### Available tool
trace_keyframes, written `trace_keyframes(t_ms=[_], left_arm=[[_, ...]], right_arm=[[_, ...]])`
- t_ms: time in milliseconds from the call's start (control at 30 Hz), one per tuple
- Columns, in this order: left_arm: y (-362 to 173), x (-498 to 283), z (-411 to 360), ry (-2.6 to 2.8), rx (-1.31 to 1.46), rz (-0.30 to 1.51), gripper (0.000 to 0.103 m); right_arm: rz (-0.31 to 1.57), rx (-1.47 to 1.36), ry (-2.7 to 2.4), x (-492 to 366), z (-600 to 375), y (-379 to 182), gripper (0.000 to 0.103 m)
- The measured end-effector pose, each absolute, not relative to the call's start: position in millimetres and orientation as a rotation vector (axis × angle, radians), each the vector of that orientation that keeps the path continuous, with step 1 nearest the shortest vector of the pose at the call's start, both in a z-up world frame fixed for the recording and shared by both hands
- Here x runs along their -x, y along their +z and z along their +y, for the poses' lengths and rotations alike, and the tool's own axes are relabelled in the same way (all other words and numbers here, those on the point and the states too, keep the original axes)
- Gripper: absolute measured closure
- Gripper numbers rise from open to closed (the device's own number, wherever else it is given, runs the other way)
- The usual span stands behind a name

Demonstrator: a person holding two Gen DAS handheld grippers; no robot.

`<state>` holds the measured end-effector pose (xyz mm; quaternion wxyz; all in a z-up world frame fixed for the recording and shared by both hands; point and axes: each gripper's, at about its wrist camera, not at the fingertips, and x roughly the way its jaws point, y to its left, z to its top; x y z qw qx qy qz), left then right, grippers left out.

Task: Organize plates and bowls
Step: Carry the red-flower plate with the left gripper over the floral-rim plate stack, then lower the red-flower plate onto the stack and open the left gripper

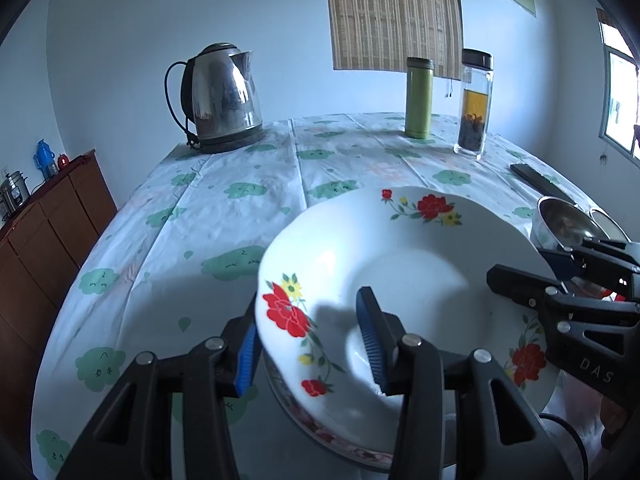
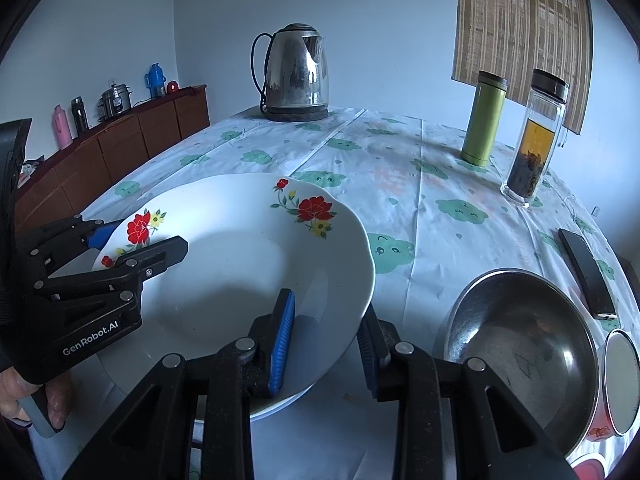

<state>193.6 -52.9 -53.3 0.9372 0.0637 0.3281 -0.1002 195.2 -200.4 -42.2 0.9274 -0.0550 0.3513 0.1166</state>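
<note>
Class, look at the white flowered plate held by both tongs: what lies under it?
Under the flowered plate another plate's patterned rim shows at the near edge. The rest of it, and anything further beneath, is covered.

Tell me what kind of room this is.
Most likely a home dining room or kitchen: a table under a cloud-print plastic tablecloth, a stainless steel electric kettle at its far edge, and a brown wooden sideboard carrying flasks and a cooker.

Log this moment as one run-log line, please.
left claw: shut on flowered plate rim | right claw: shut on opposite rim | plate over second plate
</note>
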Motion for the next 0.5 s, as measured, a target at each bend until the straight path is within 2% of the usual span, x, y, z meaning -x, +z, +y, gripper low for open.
trace_keyframes(t_ms=[500], left_arm=[[-53.6, -190.9, -54.5, -0.202, -0.154, 0.671, 0.059]], right_arm=[[0.723, 0.129, 0.244, -194.4, -199.1, -44.3, 0.07]])
